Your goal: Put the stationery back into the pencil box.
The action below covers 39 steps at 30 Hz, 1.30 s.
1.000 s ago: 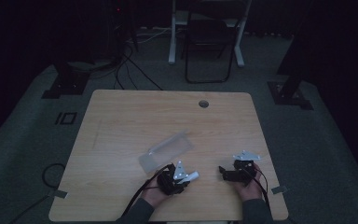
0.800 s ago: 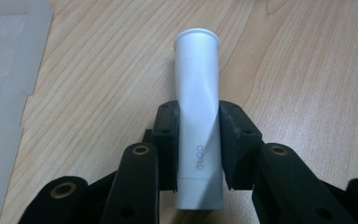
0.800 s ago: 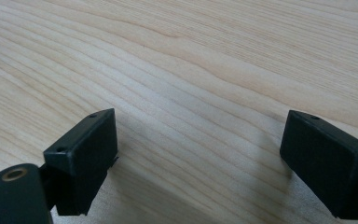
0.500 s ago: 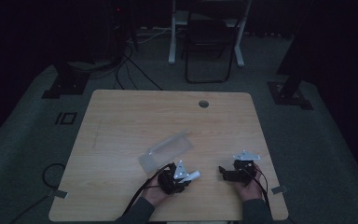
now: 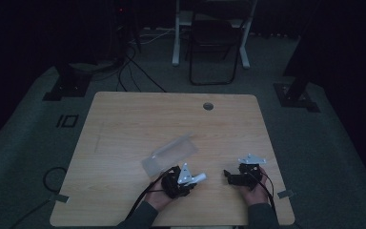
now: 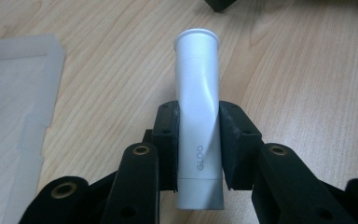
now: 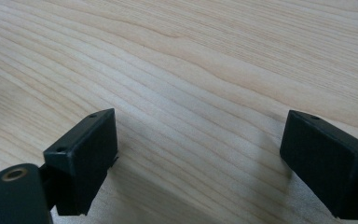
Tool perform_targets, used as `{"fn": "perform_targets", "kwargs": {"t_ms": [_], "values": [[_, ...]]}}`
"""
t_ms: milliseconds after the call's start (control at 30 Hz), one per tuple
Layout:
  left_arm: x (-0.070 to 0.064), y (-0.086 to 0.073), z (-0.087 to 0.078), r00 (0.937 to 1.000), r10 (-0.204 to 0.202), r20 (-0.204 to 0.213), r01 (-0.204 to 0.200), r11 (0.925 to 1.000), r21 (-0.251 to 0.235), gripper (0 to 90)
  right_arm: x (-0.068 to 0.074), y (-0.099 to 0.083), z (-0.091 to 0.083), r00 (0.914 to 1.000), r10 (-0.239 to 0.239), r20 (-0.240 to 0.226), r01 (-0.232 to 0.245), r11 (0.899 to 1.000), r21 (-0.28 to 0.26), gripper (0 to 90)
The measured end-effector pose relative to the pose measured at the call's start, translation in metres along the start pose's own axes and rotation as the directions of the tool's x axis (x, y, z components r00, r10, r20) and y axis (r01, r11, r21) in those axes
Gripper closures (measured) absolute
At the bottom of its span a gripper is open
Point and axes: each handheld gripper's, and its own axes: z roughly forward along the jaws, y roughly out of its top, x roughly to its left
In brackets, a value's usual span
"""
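A white tube marked GLOO lies between the pads of my left gripper, which is shut on it; its far end points away over the wooden table. In the high view the same tube sticks out to the right of the left gripper near the table's front edge. My right gripper rests at the front right, held by a hand, pointing left. In the right gripper view its jaws stand wide apart above bare wood, the right gripper open with nothing between them.
A clear plastic case lies on the table just behind the left gripper; its translucent edge shows at the left. A round cable hole sits near the far edge. A chair and stands are on the floor beyond.
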Motion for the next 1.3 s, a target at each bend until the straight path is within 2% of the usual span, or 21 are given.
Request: {"fn": "perform_targets", "kwargs": {"t_ms": [500,1300], "values": [[0.002,0.008,-0.008,0.9998,0.018,-0.005,-0.018,0.9996,-0.022,70.4,0.000,0.000,0.000,1.0000,0.000,0.000,0.000,1.000,0.000,10.9],[0.011,0.015,-0.020,0.9984,0.017,-0.054,-0.020,0.9987,-0.048,70.4,0.000,0.000,0.000,1.0000,0.000,0.000,0.000,1.000,0.000,10.9]]}}
